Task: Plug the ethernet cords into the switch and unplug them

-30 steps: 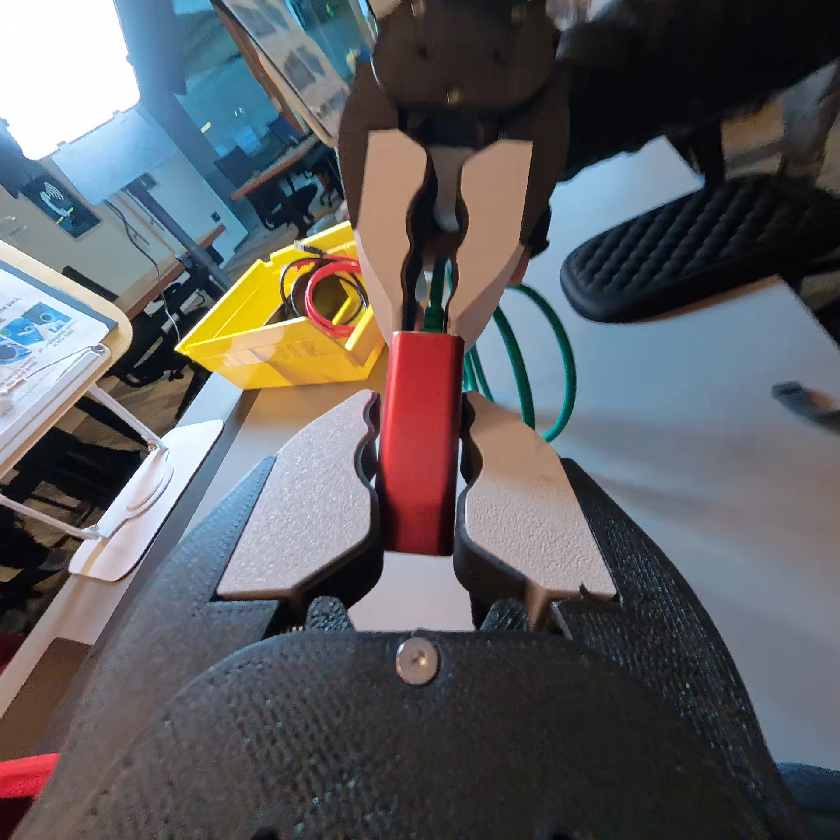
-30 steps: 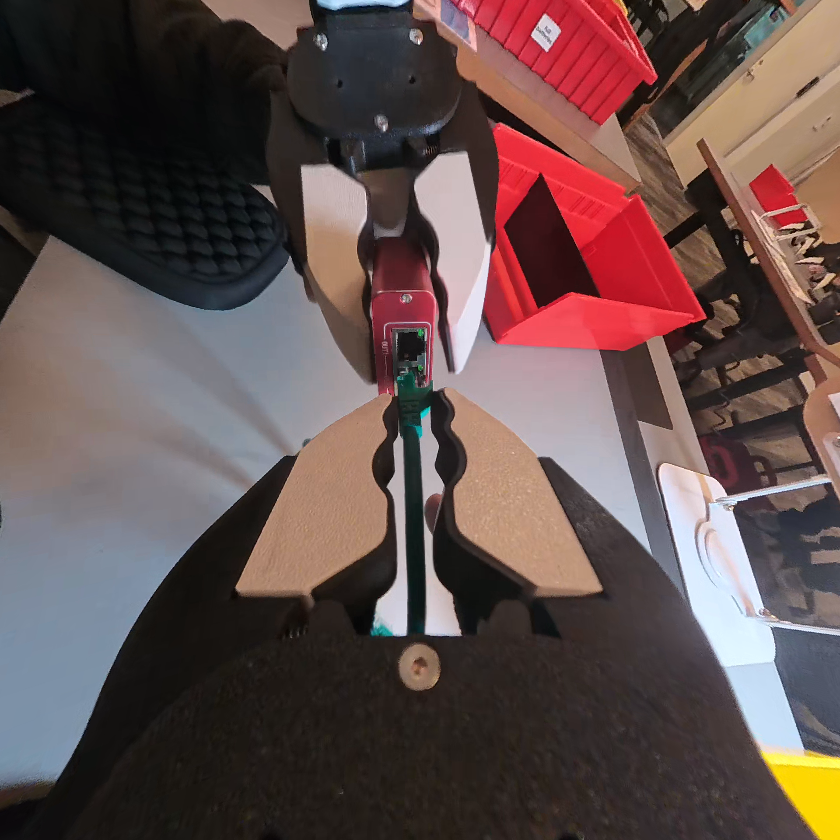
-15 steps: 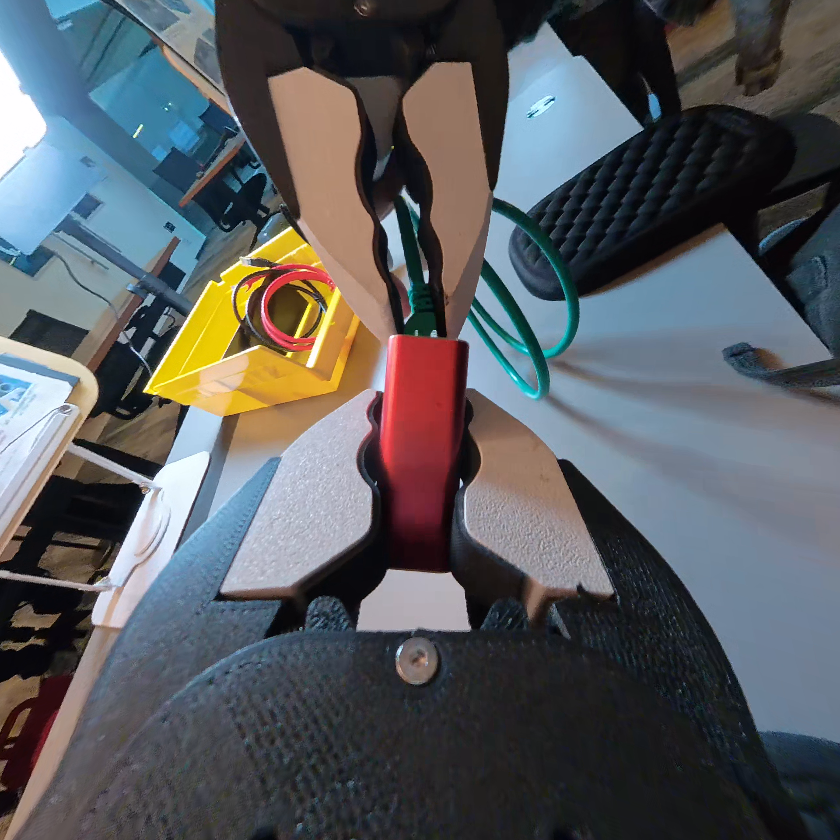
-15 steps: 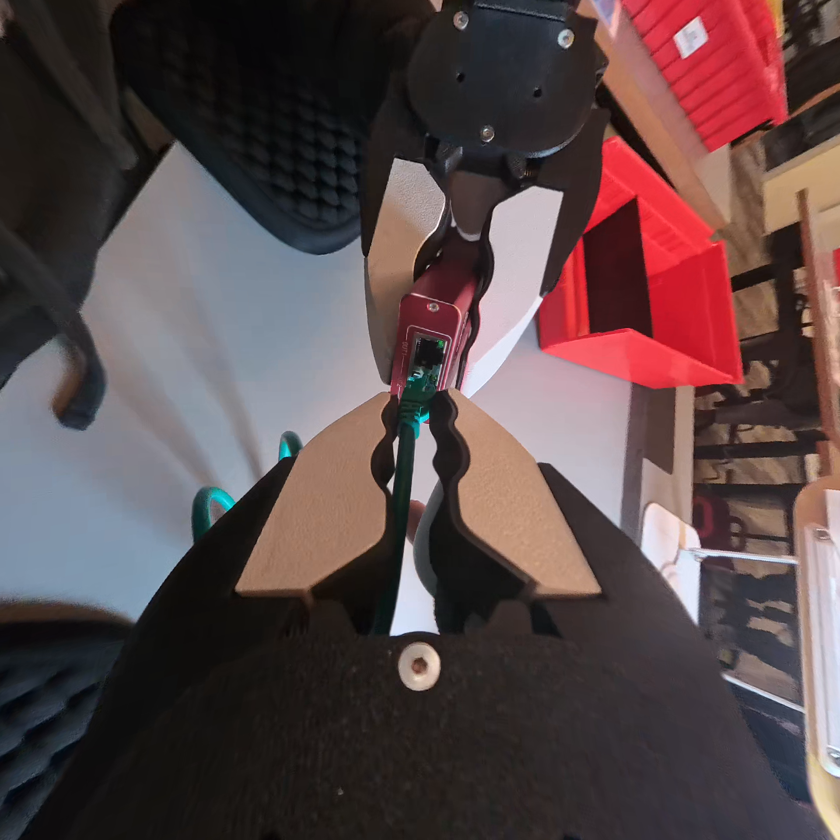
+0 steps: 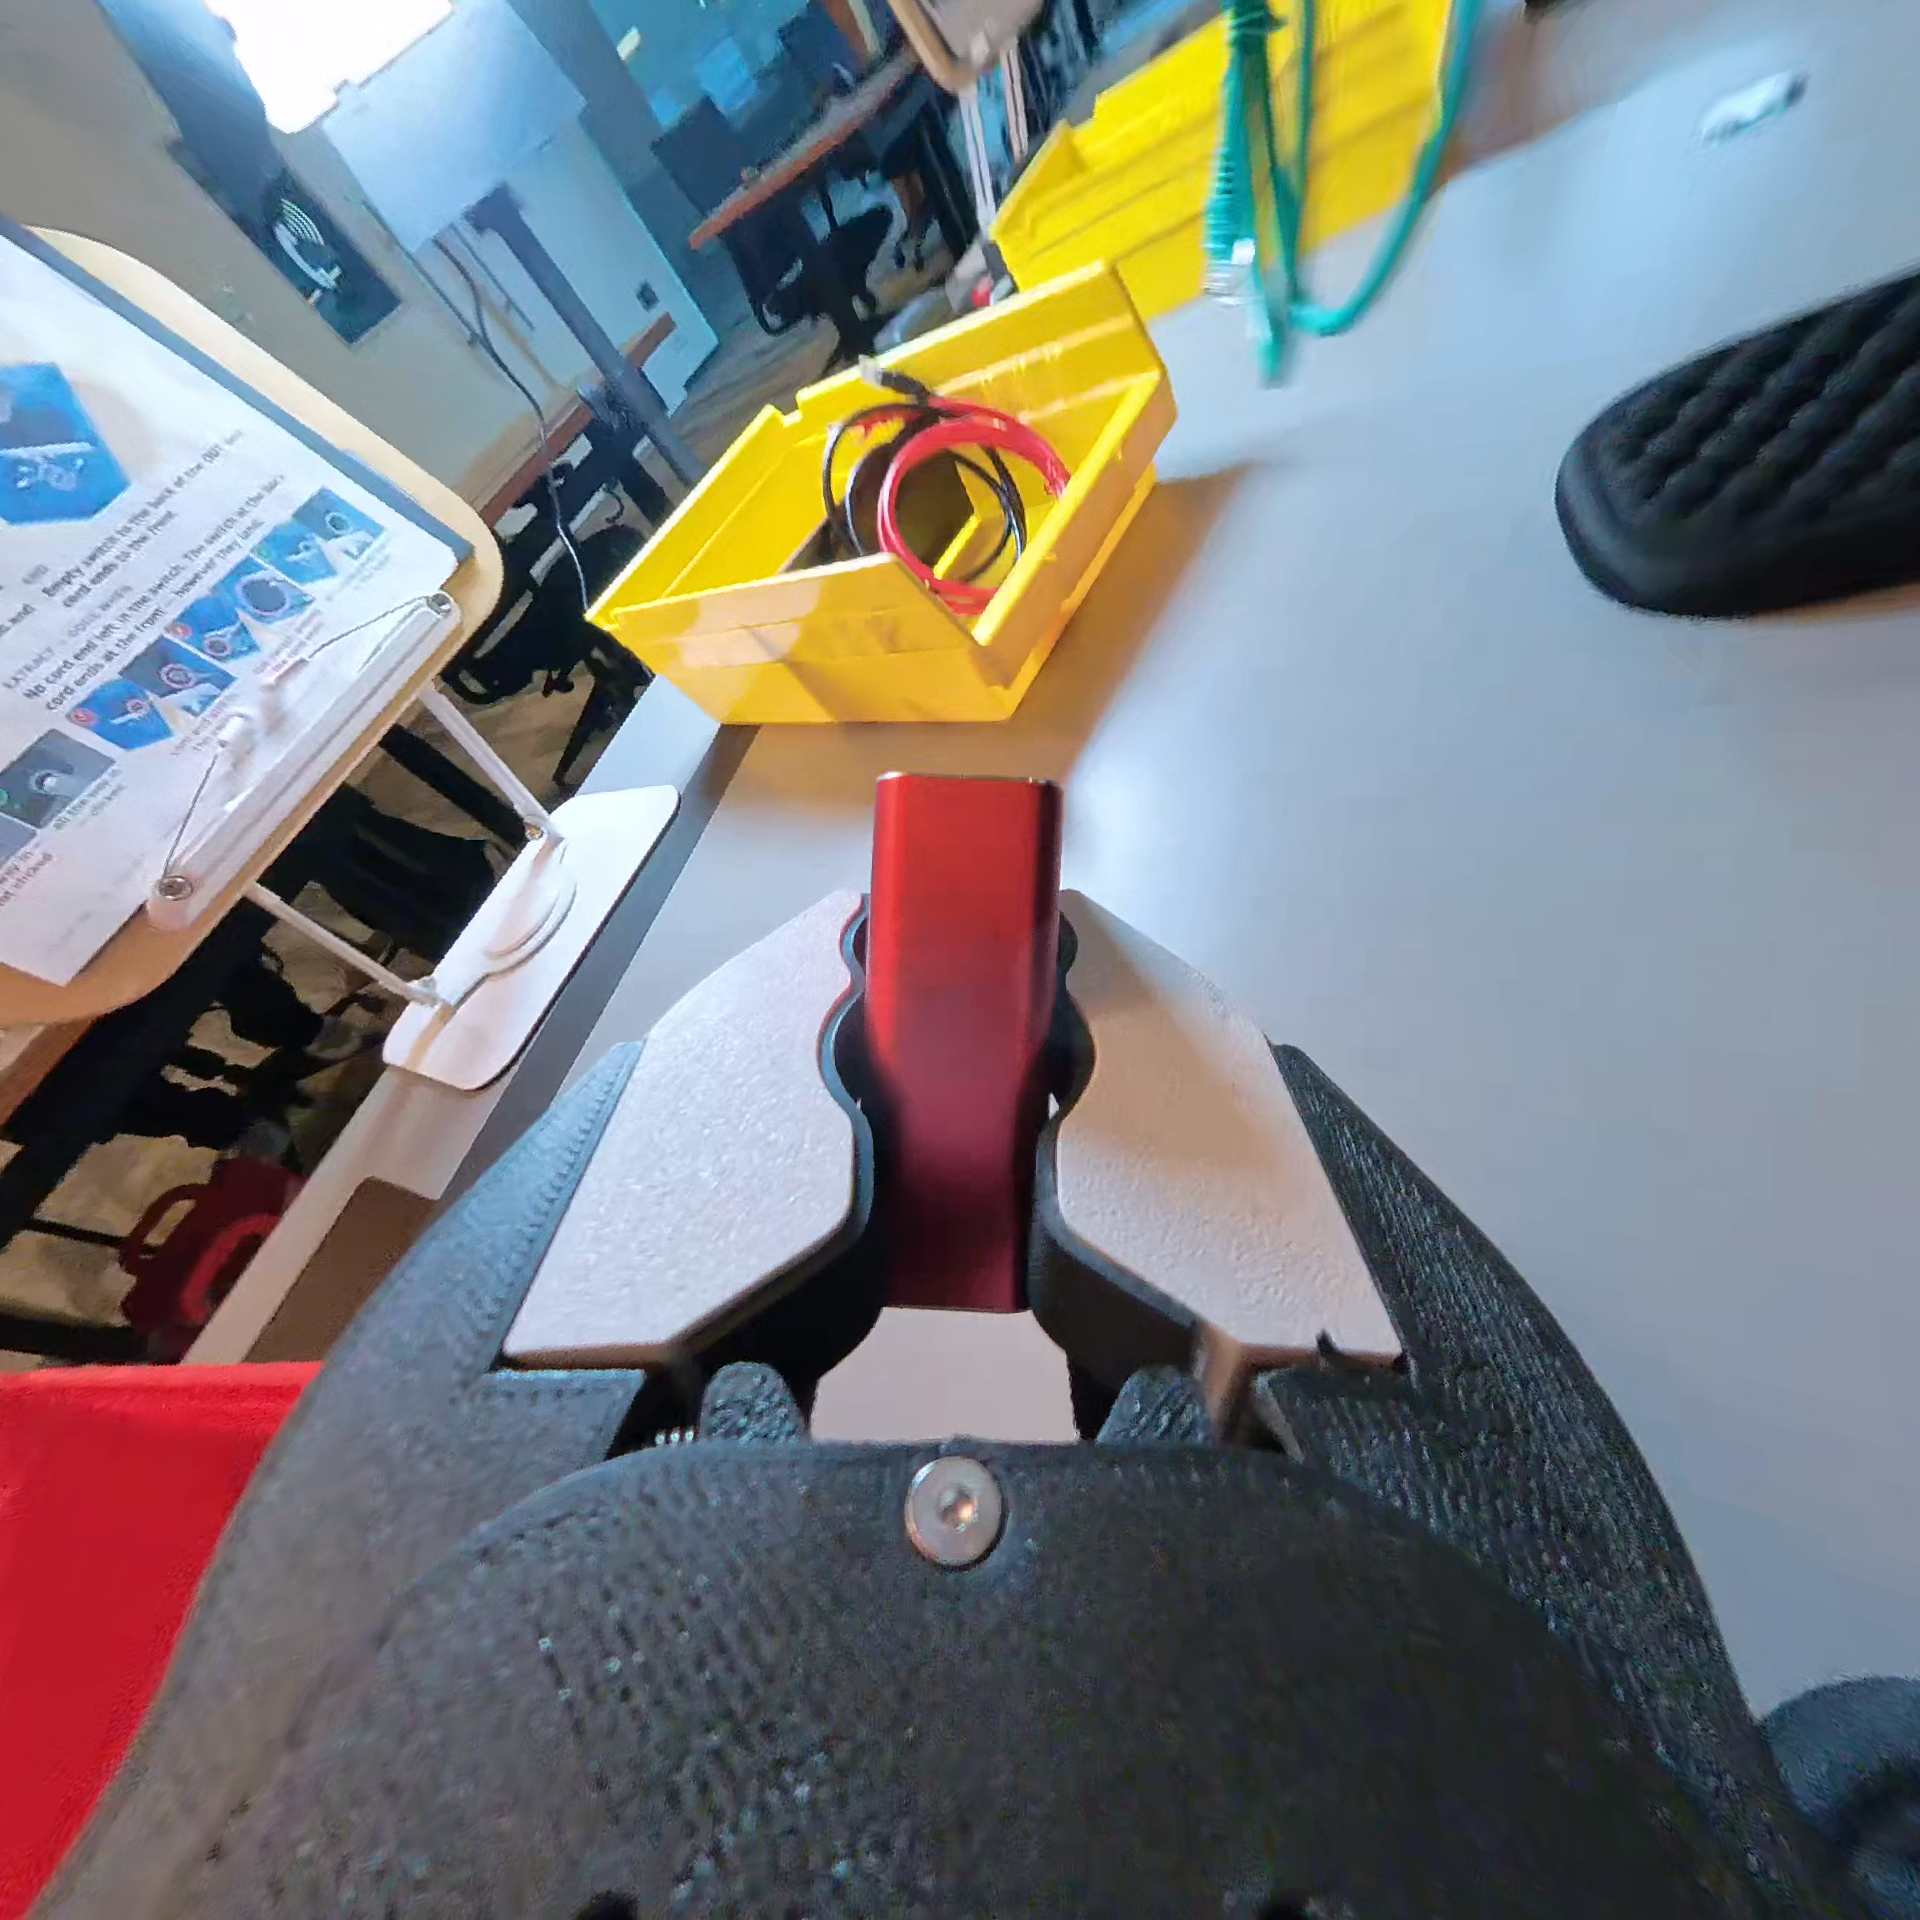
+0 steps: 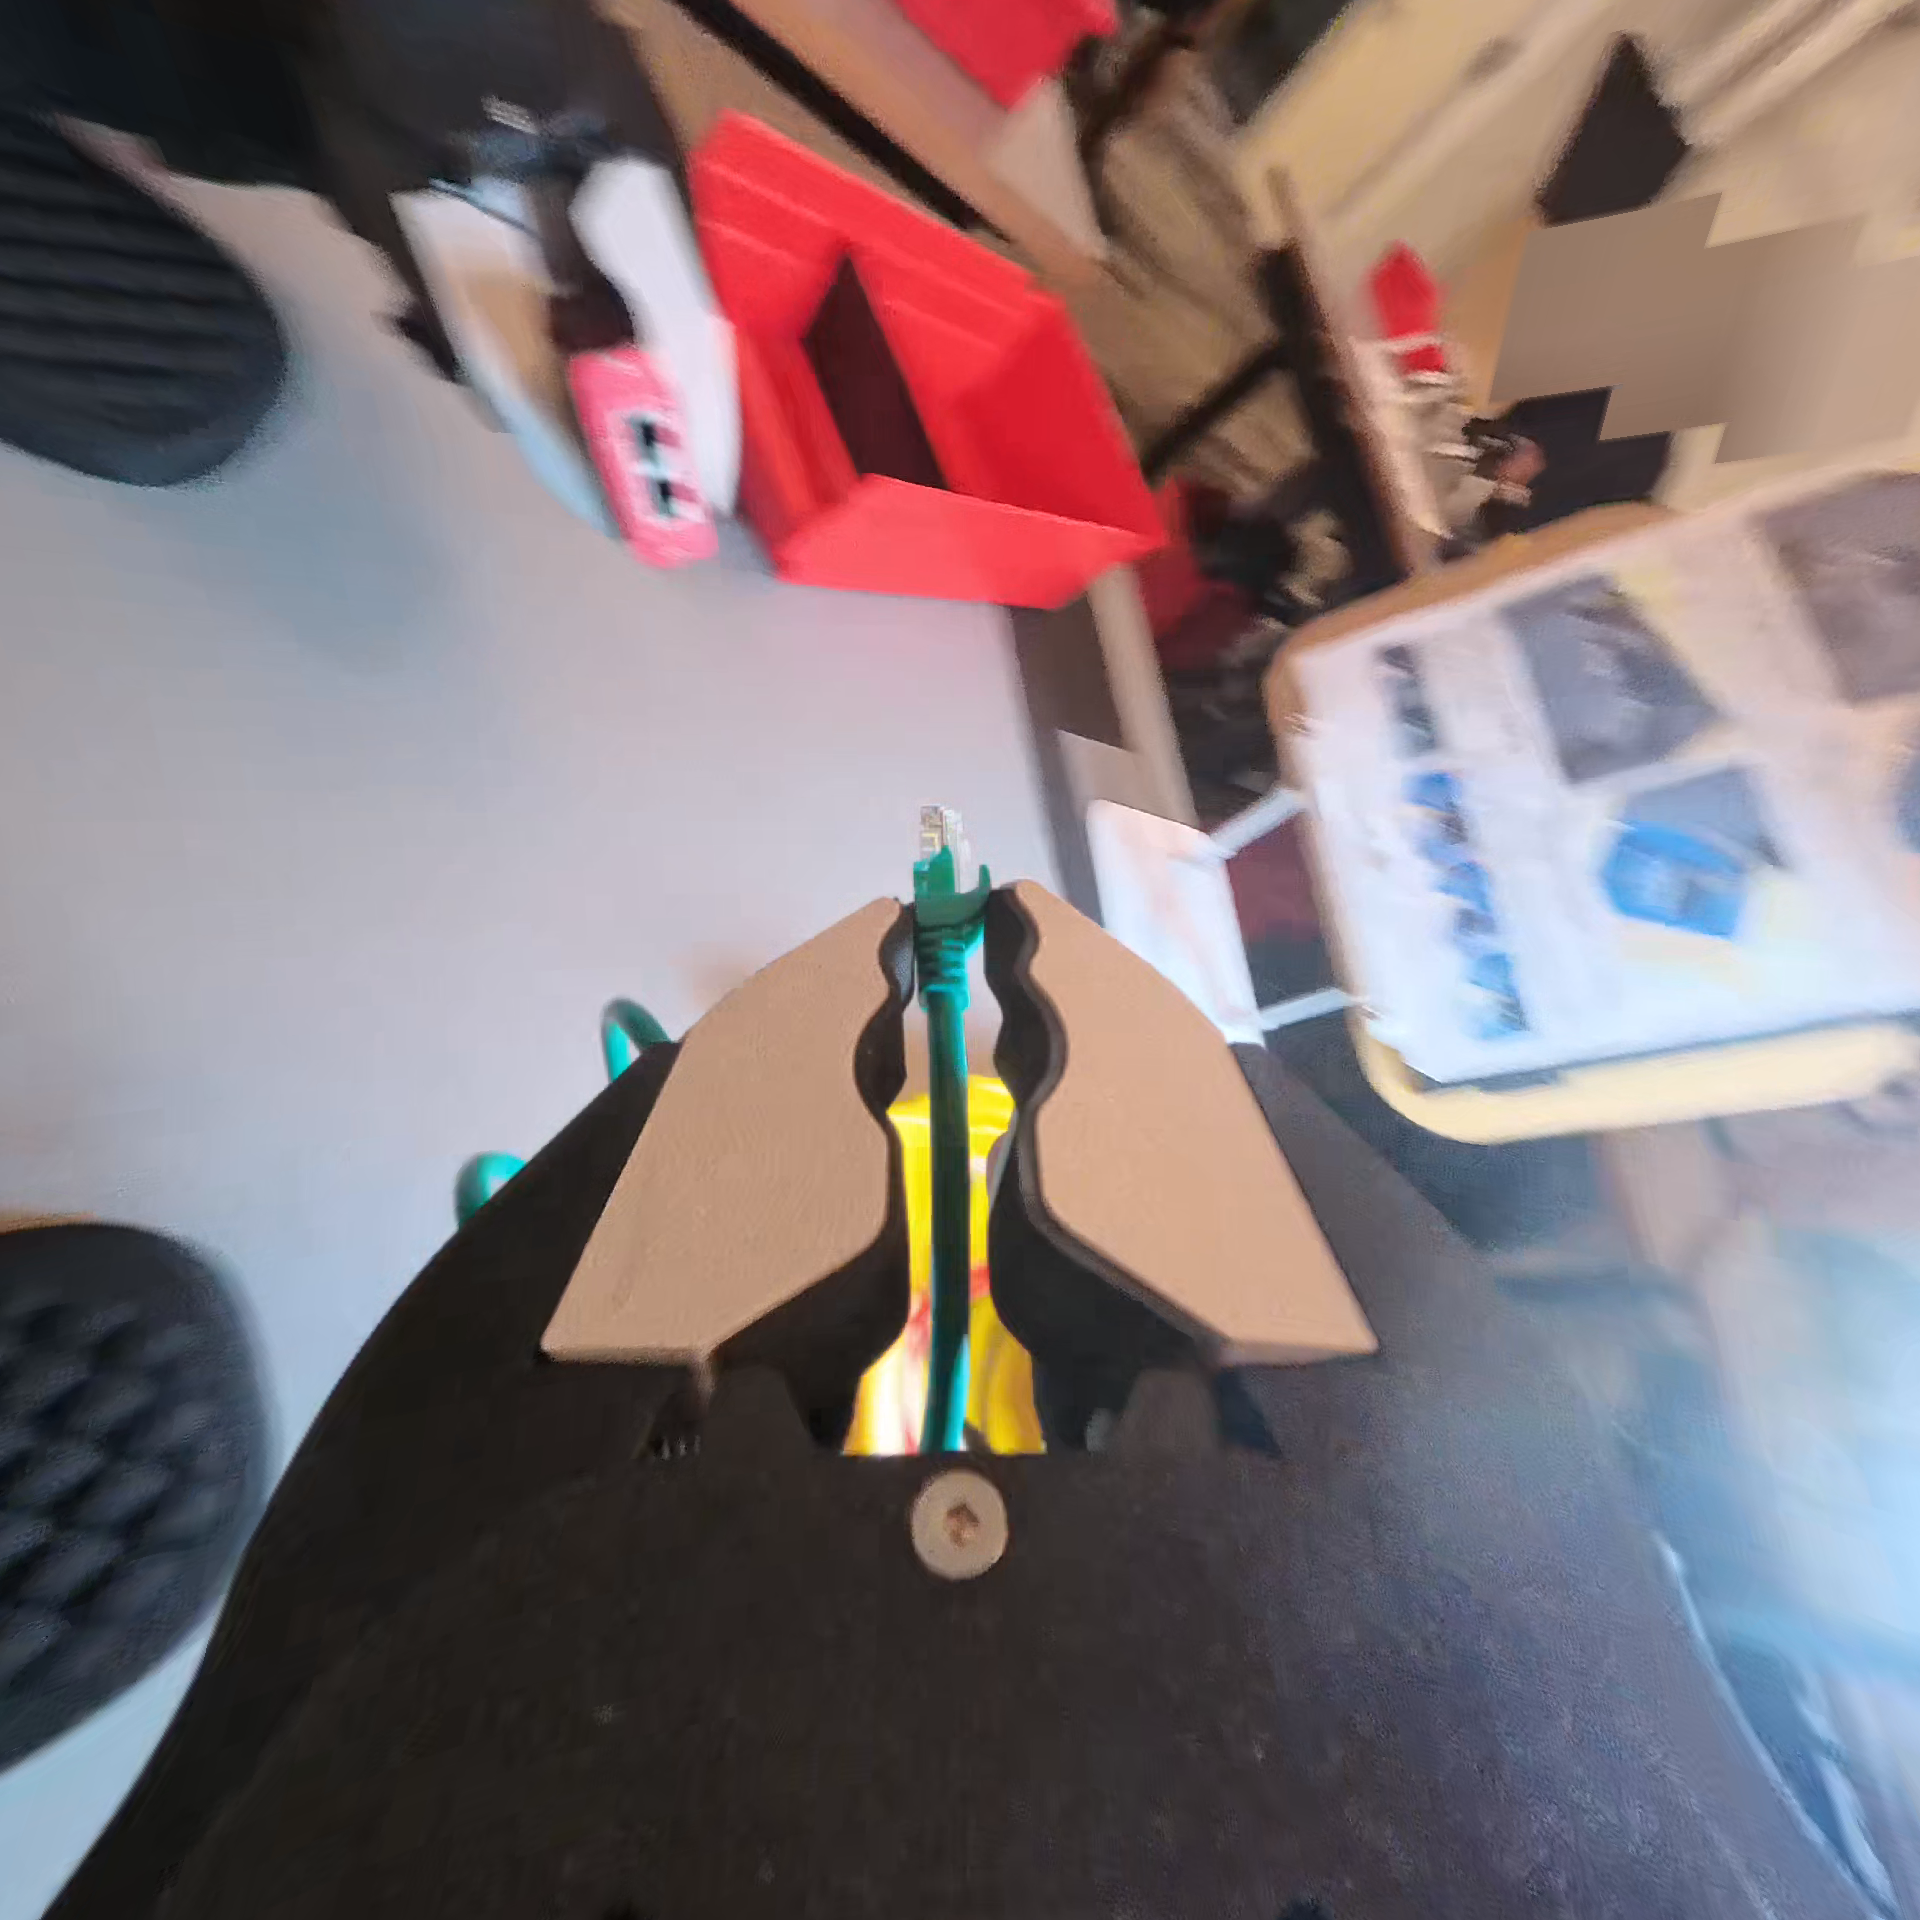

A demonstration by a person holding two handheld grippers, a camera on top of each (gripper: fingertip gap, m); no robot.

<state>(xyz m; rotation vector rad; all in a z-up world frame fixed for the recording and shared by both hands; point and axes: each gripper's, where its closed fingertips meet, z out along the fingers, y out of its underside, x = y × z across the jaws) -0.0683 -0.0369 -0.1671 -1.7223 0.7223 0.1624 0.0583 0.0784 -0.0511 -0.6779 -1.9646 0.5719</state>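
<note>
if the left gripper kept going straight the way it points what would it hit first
Probably the yellow bin holding coiled wires: it lies ahead of the left hand-held gripper, past the red switch it grips. Bare table lies between; depth is unclear.

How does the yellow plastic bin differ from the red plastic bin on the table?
The yellow plastic bin holds coiled red and black wires; the red plastic bin shows only a dark inside. The yellow bin lies in the left wrist view, the red bin in the right. Both rest on the grey table.
</note>
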